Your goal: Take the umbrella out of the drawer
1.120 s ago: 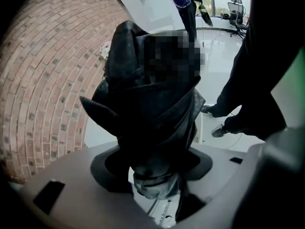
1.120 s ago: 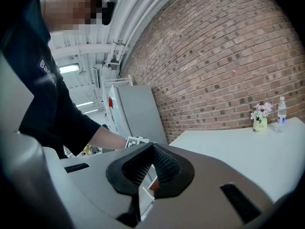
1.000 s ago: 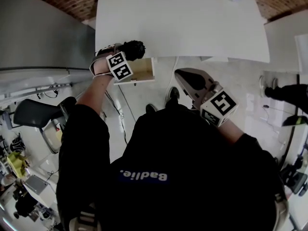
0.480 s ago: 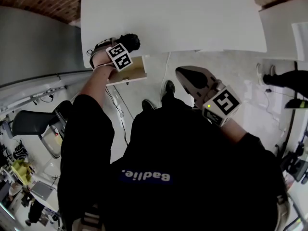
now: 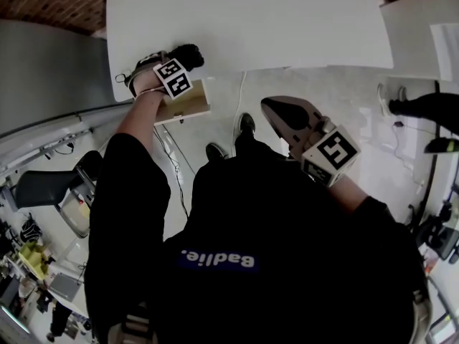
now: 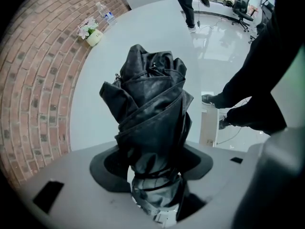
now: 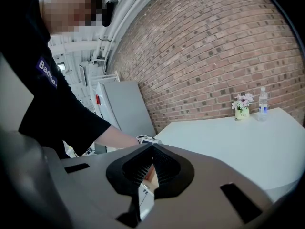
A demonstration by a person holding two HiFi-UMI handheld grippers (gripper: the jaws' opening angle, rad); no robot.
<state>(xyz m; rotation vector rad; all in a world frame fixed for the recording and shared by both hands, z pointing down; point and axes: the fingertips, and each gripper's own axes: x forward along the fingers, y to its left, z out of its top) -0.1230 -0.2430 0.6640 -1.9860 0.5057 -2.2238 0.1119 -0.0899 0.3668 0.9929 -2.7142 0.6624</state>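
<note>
Head view: an open wooden drawer (image 5: 185, 108) sits at the upper left of the frame, under the edge of the white worktop (image 5: 251, 20). The black folded umbrella (image 5: 188, 54) shows just above the drawer in the frame, overlapping the worktop's edge.

In the left gripper view, the left tongs (image 6: 153, 171) are clenched on the umbrella's narrow, strapped end. Its bunched fabric fills the centre of the frame, with the worktop behind it. A small pot of flowers (image 6: 92, 32) and some bottles (image 6: 106, 14) stand at the far upper left, beside a brick wall (image 6: 33, 89).

In the right gripper view, the right tongs (image 7: 151, 150) are closed, tips together, with nothing between them. They point across the worktop toward the brick wall. In the head view they hang at centre right, well apart from the umbrella.
</note>
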